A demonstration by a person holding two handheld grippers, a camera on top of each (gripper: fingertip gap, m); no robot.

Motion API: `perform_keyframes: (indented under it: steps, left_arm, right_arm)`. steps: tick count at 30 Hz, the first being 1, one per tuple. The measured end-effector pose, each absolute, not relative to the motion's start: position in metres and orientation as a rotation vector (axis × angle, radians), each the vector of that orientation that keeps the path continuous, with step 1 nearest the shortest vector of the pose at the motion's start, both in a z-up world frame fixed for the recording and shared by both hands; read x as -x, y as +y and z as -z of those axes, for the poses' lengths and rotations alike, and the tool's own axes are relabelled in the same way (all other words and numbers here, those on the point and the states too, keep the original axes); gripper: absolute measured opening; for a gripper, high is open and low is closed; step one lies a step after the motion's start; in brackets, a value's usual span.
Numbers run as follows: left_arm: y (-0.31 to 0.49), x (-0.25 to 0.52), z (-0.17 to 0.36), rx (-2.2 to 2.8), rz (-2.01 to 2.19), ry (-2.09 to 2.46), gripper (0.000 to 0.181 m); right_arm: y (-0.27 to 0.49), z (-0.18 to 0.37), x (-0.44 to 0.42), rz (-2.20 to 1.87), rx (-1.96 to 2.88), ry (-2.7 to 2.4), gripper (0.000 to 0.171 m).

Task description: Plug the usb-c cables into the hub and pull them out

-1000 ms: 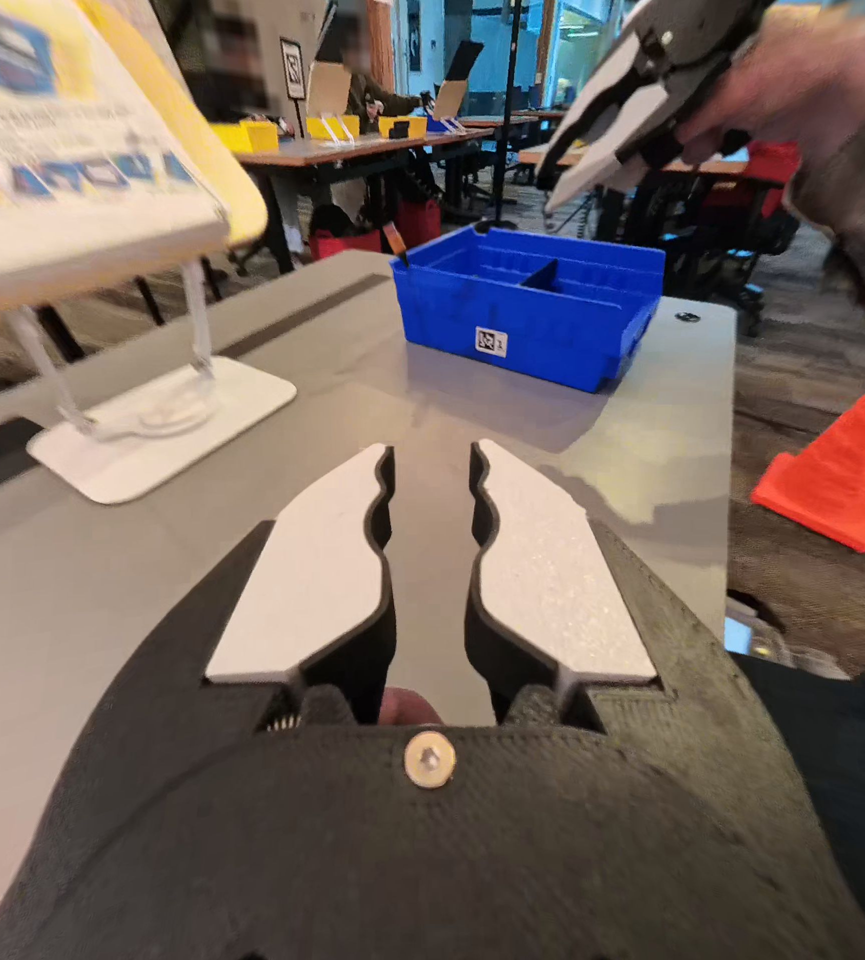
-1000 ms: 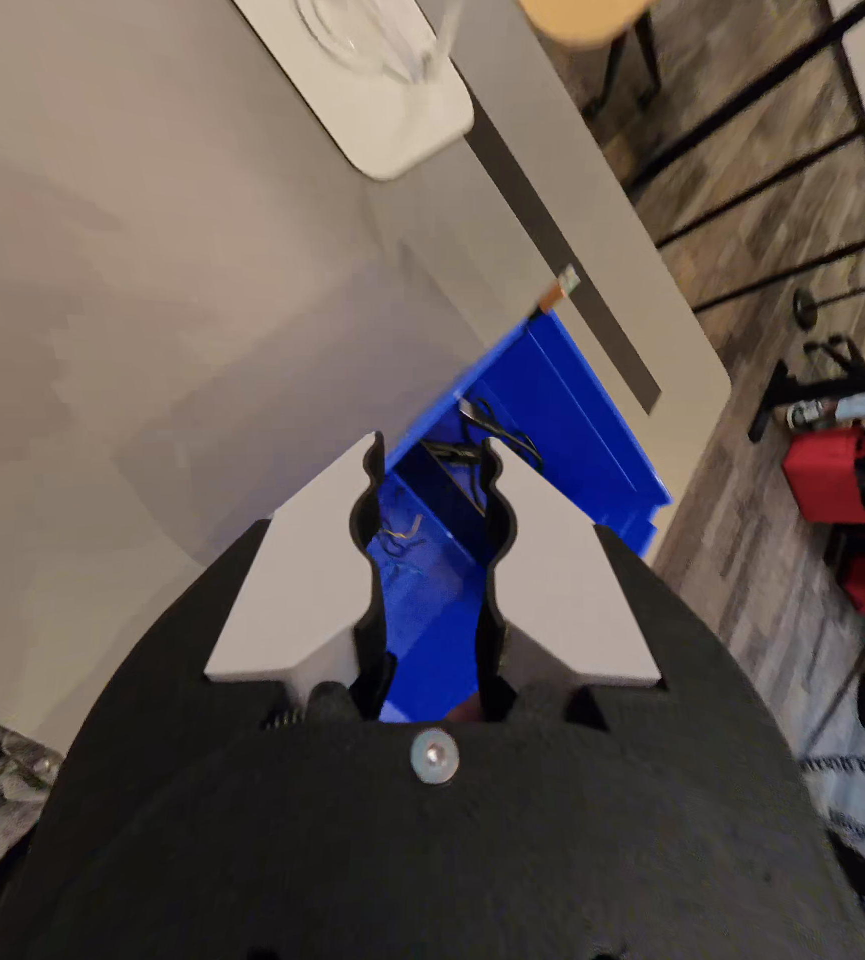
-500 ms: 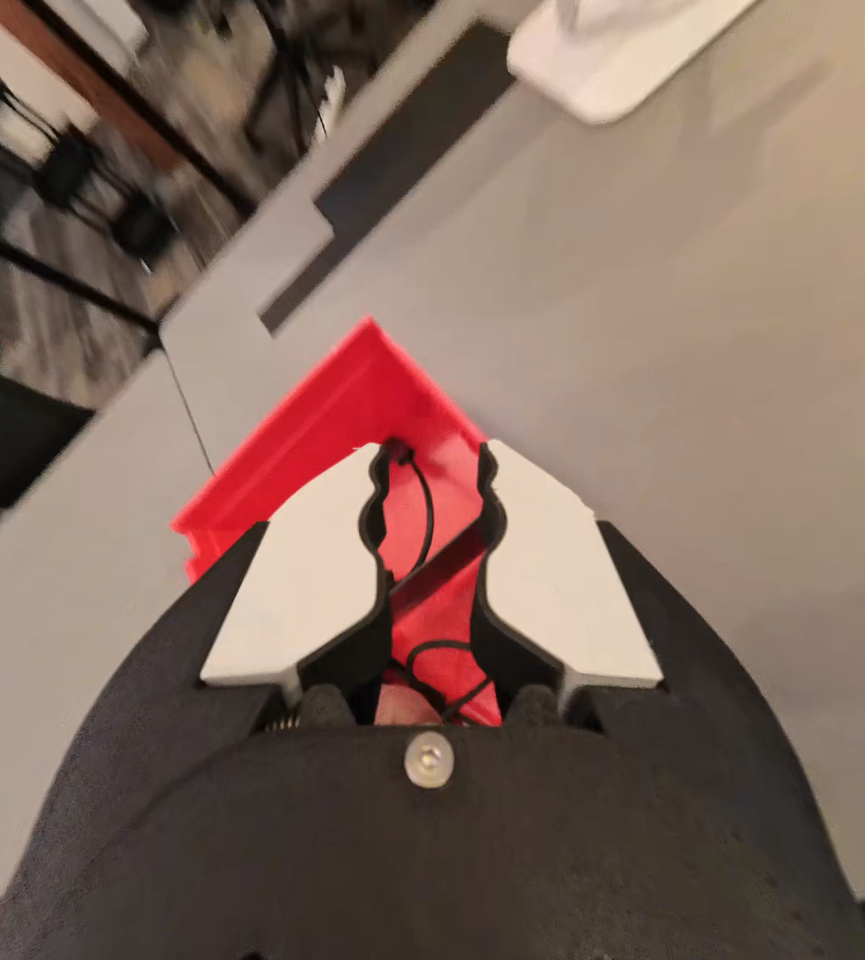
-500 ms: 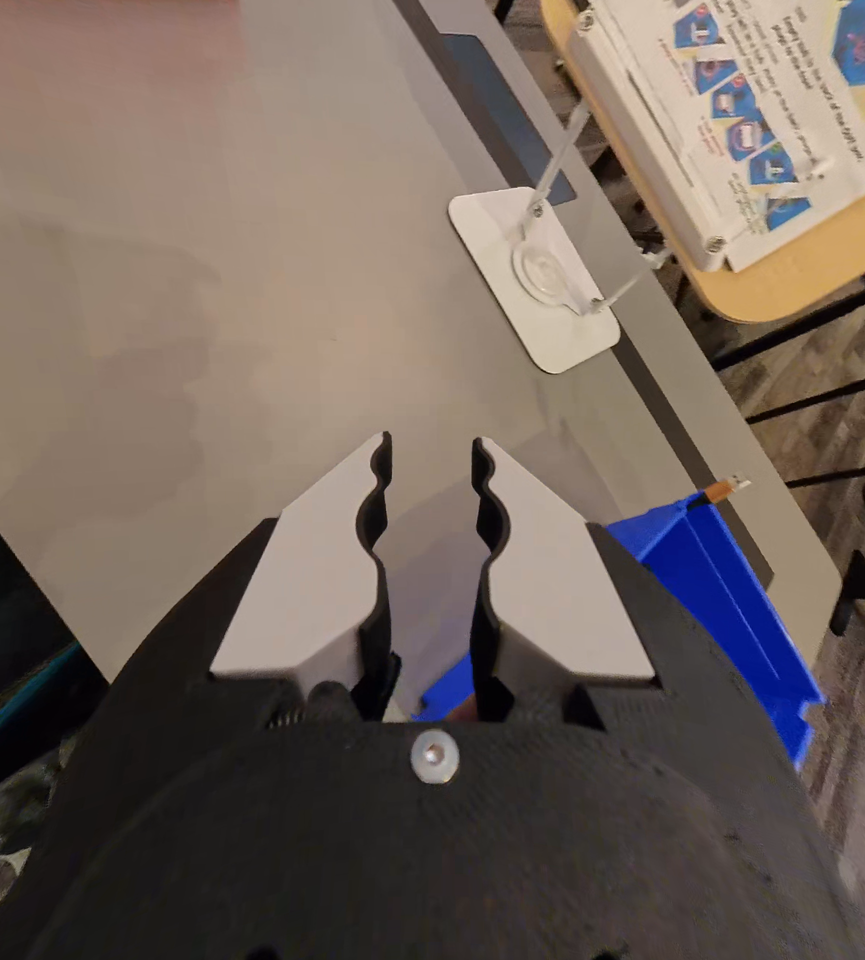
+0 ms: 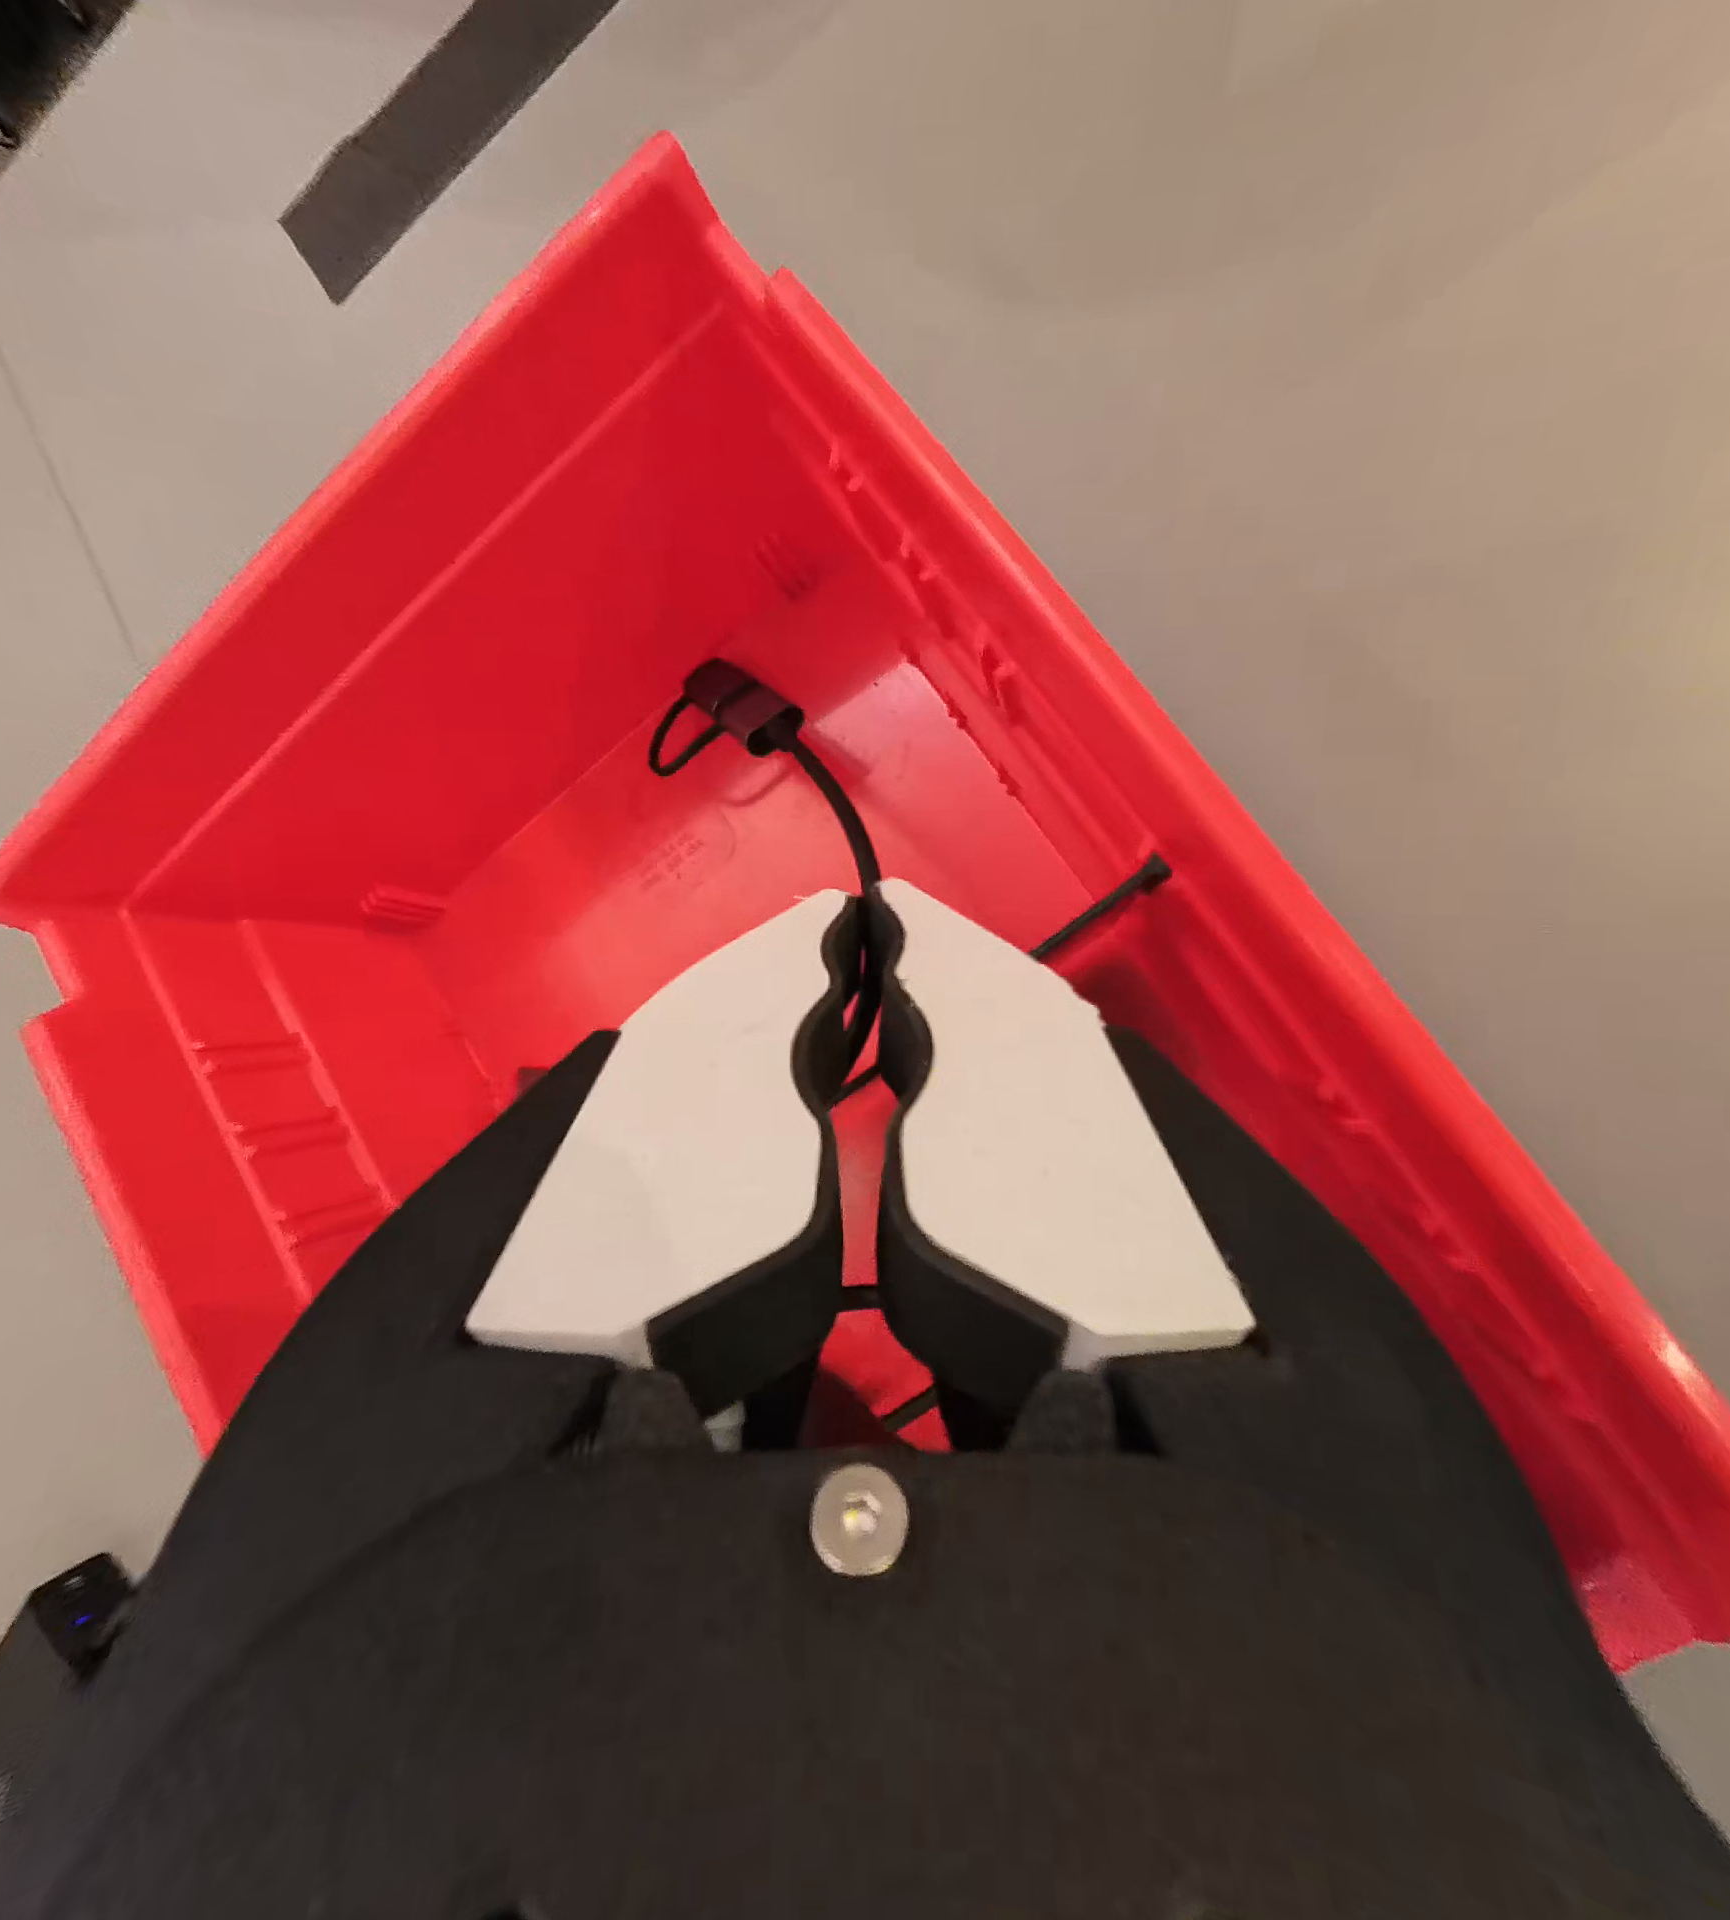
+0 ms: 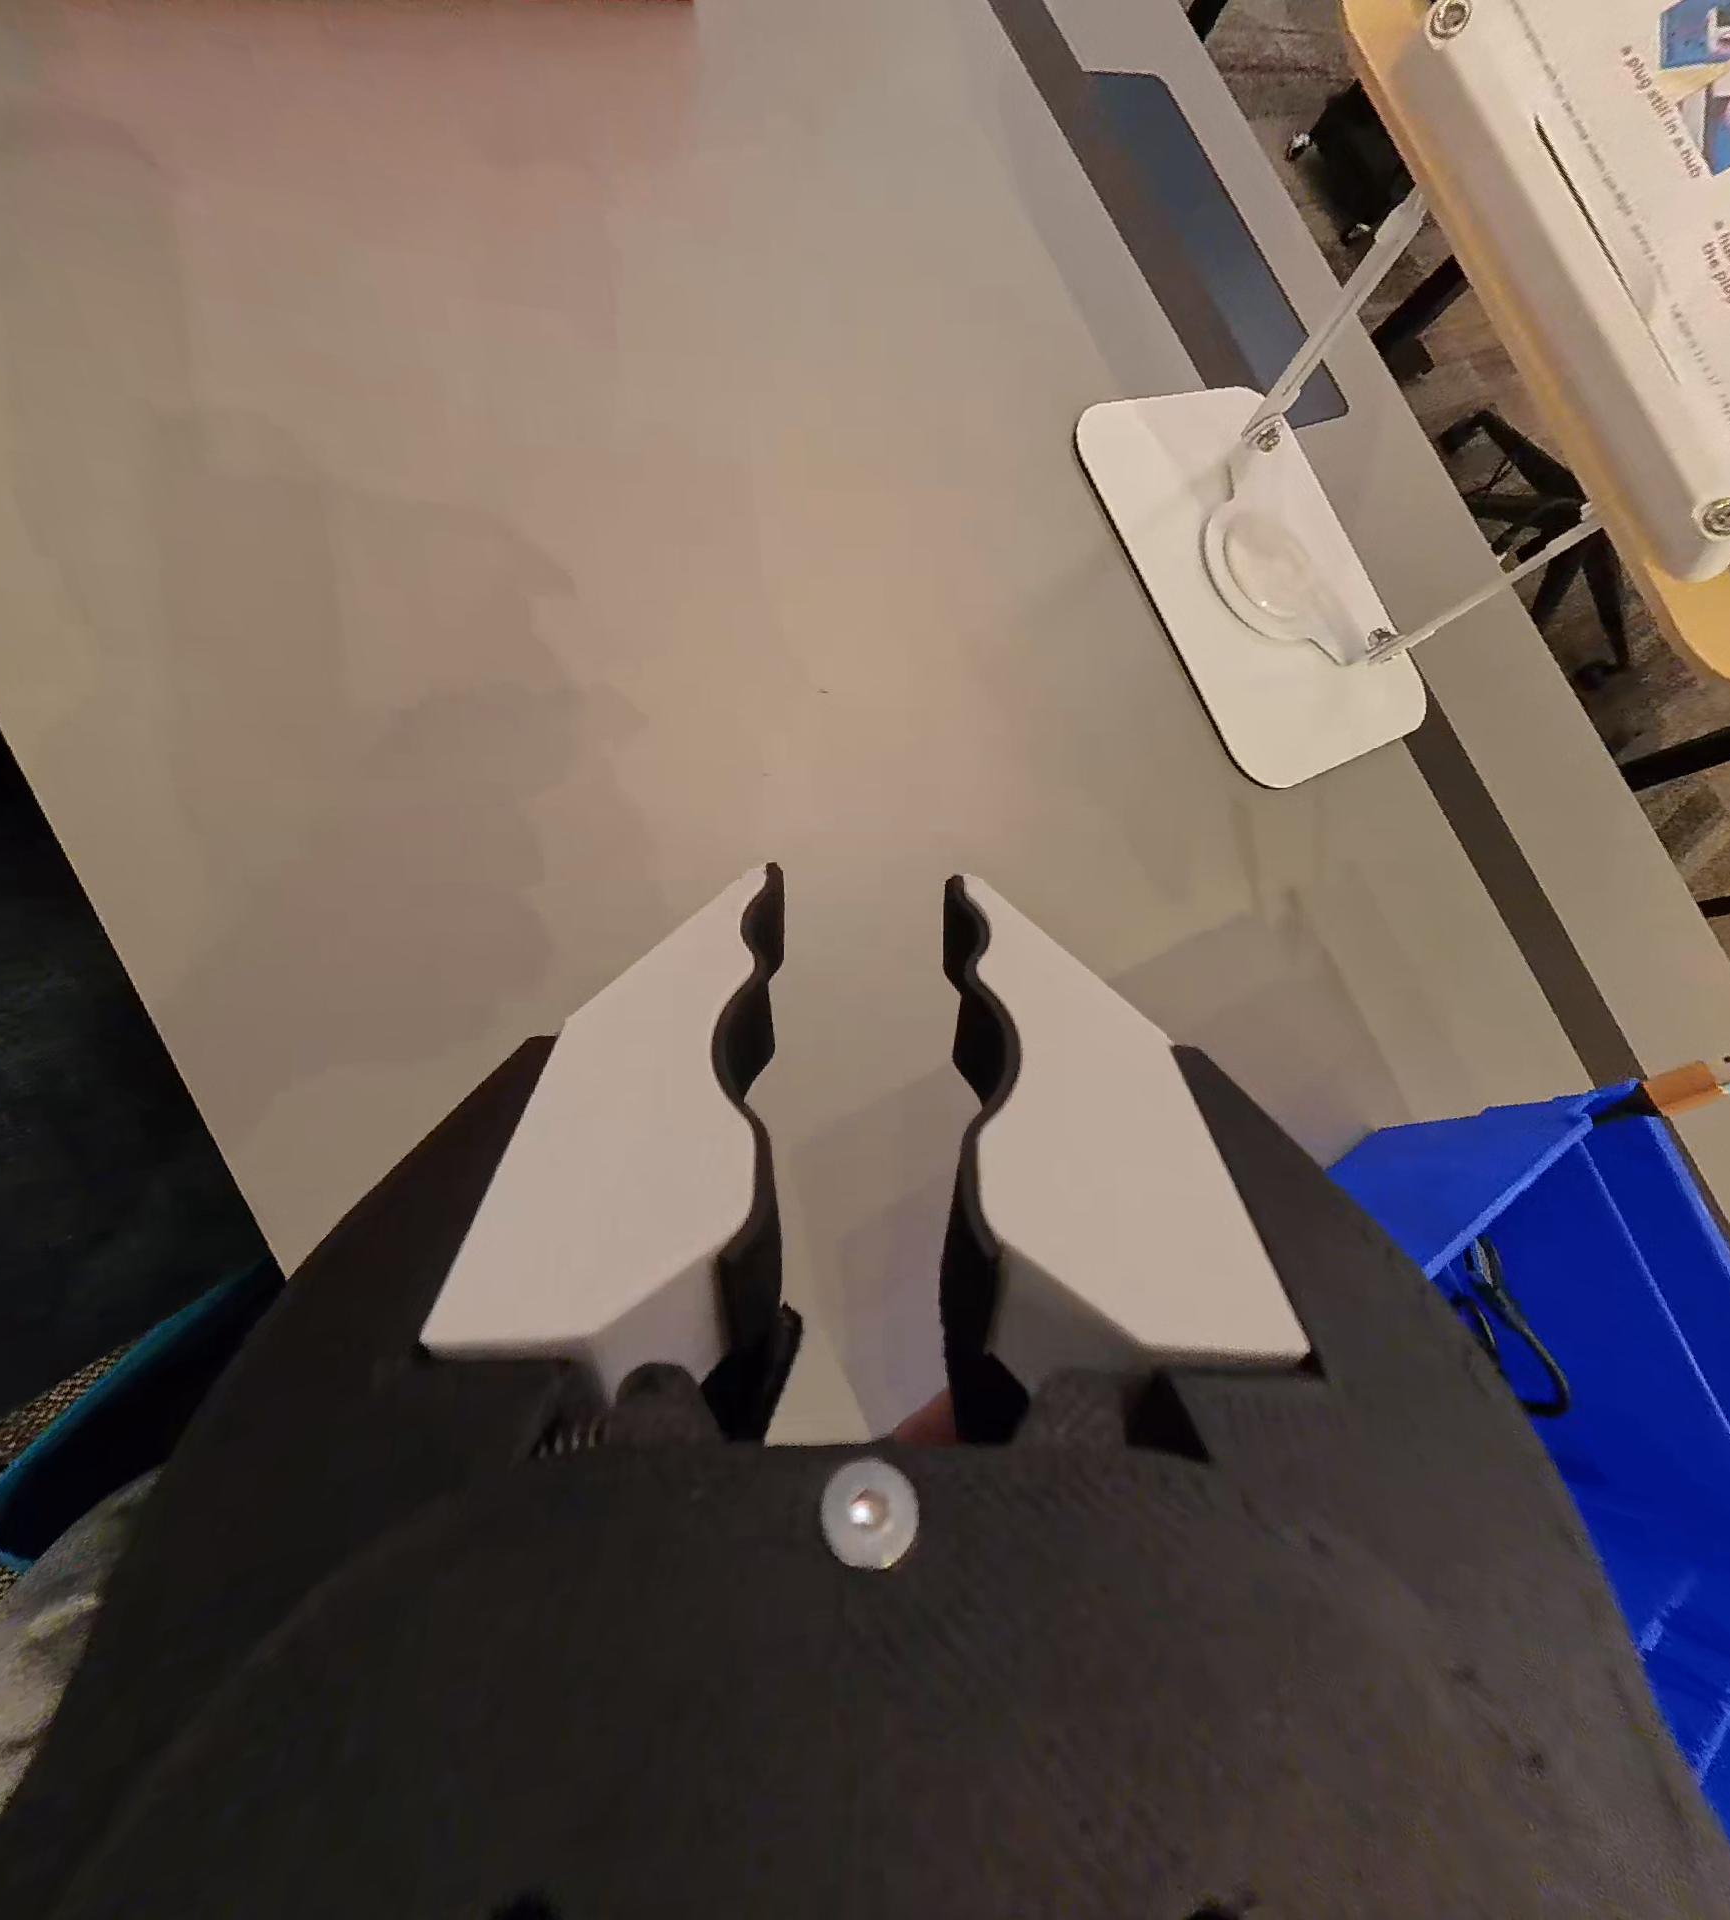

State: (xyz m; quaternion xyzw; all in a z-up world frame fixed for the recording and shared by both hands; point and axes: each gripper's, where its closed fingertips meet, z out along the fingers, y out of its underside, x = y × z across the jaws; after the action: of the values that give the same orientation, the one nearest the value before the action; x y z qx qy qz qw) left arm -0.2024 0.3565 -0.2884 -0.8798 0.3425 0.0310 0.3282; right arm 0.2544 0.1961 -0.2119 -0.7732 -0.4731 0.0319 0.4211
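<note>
Grey tabletop (image 6: 528, 520) fills most of both wrist views, with dark patterned flooring past its edge at 2 o'clock in the right view; a darker strip (image 5: 425, 135) crosses the table at 11 o'clock in the left view. One red bin (image 5: 425, 644) sits under the left camera; inside it lies one black cable (image 5: 845, 821), running from a small dark plug end (image 5: 736, 701) in the far corner at 12 o'clock, where a short loop of cord curls beside it, down to the left gripper (image 5: 866, 914); its two white fingers are pinched together on that cable near the tips, the cord passing on through the scalloped gap behind them; a second thin black piece (image 5: 1100, 914) rests against the bin's right wall at 2 o'clock (what it is I cannot tell). One small black box (image 5: 19, 1683) sits on the table at 8 o'clock, outside the bin. No hub can be made out in either view.

One blue bin (image 6: 1650, 1351) shows at 4 o'clock in the right view; a black cord (image 6: 1526, 1351) lies in it, and one USB plug with an orange collar (image 6: 1708, 1091) sticks out over its far corner. The right gripper (image 6: 863, 899) is held above bare table, fingers spread apart and gripping nothing. One white stand base (image 6: 1256, 582) stands at 2 o'clock, carrying on thin legs one tilted printed board (image 6: 1609, 239).
</note>
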Motion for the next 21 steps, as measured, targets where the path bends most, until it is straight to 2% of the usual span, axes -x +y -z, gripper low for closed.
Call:
perform_keyframes:
  steps: [2, 5, 8, 12, 13, 17, 21]
  left_arm:
    - [0.360, 0.205, 0.281, 2.280, -0.129, 0.895, 0.000]
    - [0.364, 0.209, 0.273, 2.302, -0.145, 0.880, 0.028]
    - [0.358, 0.208, 0.286, 2.426, -0.095, 0.952, 0.043]
    - [0.360, 0.203, 0.302, 2.541, 0.032, 0.956, 0.021]
    - [0.359, 0.202, 0.304, 2.560, 0.070, 0.963, 0.008]
    - [0.367, 0.204, 0.291, 2.505, 0.054, 0.914, 0.004]
    - [0.369, 0.203, 0.249, 2.332, 0.002, 0.854, 0.003]
  right_arm:
    - [0.195, 0.210, -0.254, -0.081, 1.933, -1.186, 0.028]
    - [0.194, 0.208, -0.252, -0.092, 1.924, -1.196, 0.029]
    - [0.193, 0.208, -0.248, -0.097, 1.921, -1.206, 0.029]
    - [0.191, 0.208, -0.245, -0.107, 1.917, -1.205, 0.029]
    - [0.190, 0.208, -0.245, -0.108, 1.915, -1.206, 0.029]
    - [0.189, 0.209, -0.247, -0.107, 1.915, -1.201, 0.029]
    - [0.189, 0.209, -0.244, -0.135, 1.905, -1.192, 0.029]
